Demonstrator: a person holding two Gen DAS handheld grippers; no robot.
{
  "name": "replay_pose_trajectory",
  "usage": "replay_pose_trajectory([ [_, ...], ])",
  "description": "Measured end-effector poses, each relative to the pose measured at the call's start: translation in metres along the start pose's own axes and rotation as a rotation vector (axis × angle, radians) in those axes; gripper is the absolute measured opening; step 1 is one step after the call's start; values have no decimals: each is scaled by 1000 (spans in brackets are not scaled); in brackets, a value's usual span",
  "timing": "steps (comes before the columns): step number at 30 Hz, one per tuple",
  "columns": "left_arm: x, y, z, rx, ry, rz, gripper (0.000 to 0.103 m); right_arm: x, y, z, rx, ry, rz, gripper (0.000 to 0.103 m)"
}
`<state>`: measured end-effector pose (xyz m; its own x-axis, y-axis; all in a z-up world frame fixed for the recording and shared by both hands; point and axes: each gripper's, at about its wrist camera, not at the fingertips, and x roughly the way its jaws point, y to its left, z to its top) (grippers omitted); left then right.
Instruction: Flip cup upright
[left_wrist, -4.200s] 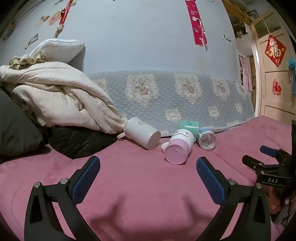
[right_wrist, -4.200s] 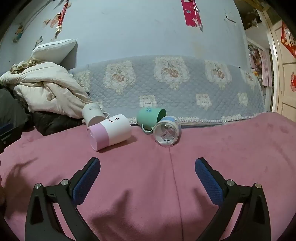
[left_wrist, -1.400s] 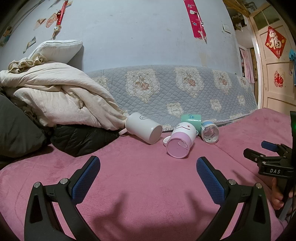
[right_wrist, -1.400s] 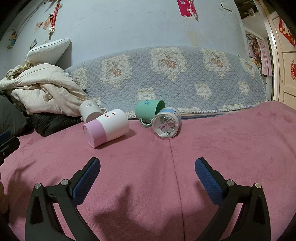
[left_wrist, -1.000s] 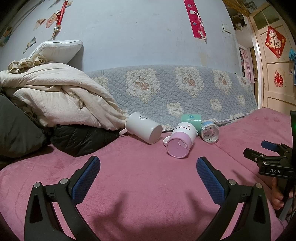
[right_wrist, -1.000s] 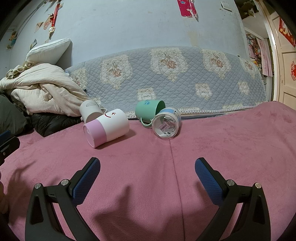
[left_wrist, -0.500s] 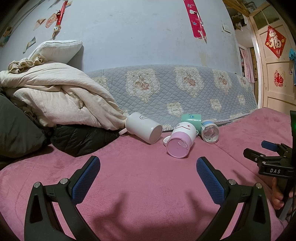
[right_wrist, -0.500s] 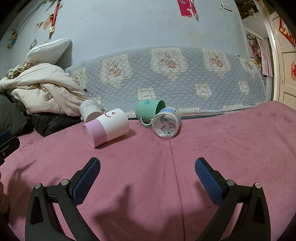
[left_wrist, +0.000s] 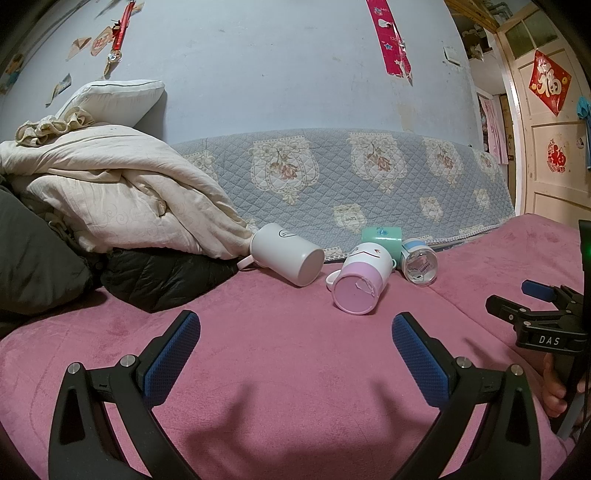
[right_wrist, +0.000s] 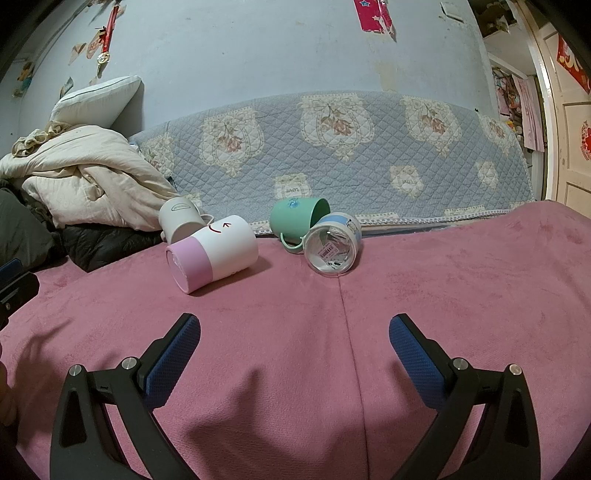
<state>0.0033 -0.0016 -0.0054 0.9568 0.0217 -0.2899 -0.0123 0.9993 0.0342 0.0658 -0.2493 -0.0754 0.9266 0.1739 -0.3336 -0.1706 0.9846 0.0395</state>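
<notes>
No flip begun: pink-and-white mug (right_wrist: 212, 253), green mug (right_wrist: 297, 219), white mug (left_wrist: 286, 253) and clear cup (right_wrist: 332, 249) all on sides mid-frame; left gripper (left_wrist: 295, 347), right gripper (right_wrist: 294, 345) wide open, empty.

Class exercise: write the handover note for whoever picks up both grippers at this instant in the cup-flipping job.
Left gripper: open, holding nothing, hovering over the pink blanket.
Right gripper: open, holding nothing, short of the cups.
Cups: four in a cluster at the far edge of the blanket, all on their sides: white mug, pink-and-white cup, green mug, clear cup with blue band. The green mug and clear cup touch.
Done: nothing; no cup upright.
Left: grasp a cup and stand it up.
</notes>
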Motion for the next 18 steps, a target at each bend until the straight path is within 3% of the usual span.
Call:
replay_pose_trajectory([
  [18, -1, 2, -2, -11, -10, -2, 103, -3, 0, 0, -11, -16, -28, 103],
])
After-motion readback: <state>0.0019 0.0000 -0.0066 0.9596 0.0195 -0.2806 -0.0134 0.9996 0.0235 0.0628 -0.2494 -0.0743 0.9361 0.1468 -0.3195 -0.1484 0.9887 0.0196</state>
